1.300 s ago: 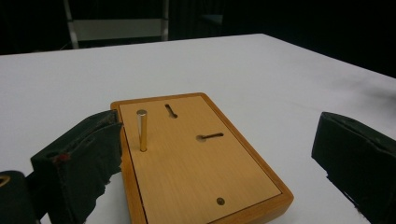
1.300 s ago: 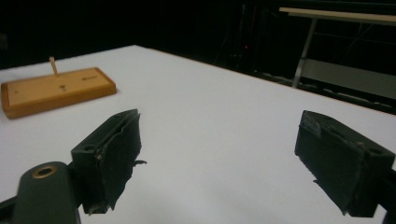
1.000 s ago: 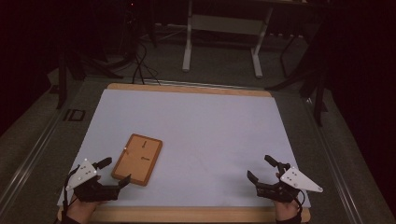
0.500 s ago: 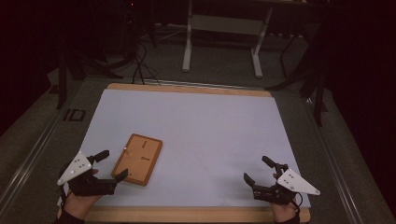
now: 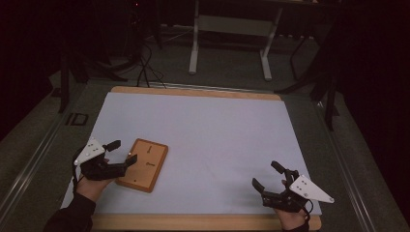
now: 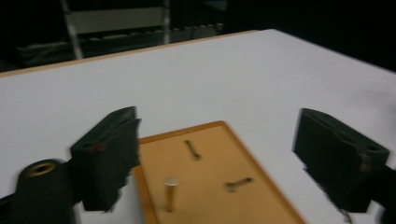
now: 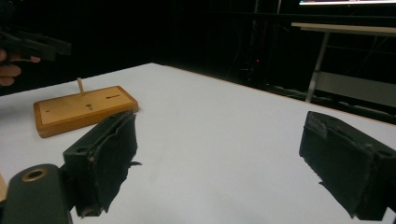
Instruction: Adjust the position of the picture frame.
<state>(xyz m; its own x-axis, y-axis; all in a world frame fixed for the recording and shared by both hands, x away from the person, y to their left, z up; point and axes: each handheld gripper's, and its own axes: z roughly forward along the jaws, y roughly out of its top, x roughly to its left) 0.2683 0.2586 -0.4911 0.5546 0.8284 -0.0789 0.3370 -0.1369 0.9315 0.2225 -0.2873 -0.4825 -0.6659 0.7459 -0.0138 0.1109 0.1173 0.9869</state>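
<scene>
A: Where does the wooden board (image 5: 143, 165) lie?

B: Flat on the white table (image 5: 217, 130), toward the near left part of it; in the high view its long sides run away from the person, a little tilted; a small upright peg (image 6: 170, 192) stands from its top face, with two dark marks beside the peg.

A: And the left gripper (image 5: 117, 153)?

B: Just at the board's left edge, held in the person's left hand (image 5: 93, 184); in the high view one jaw reaches over the board's near left rim and the other stands off to the left of it; in the left gripper view the board lies between and beyond the two black jaws, the peg roughly midway; the jaws stand wide apart, though they have just been closing a little; nothing is pressed between the pads; whether a jaw touches the wood I cannot tell.

A: The right gripper (image 5: 265, 175)?

B: Near the table's near right corner, well apart from the board; its jaws gape wide with nothing in them; in the right gripper view the board (image 7: 84, 110) sits far off to the left over bare white table.
</scene>
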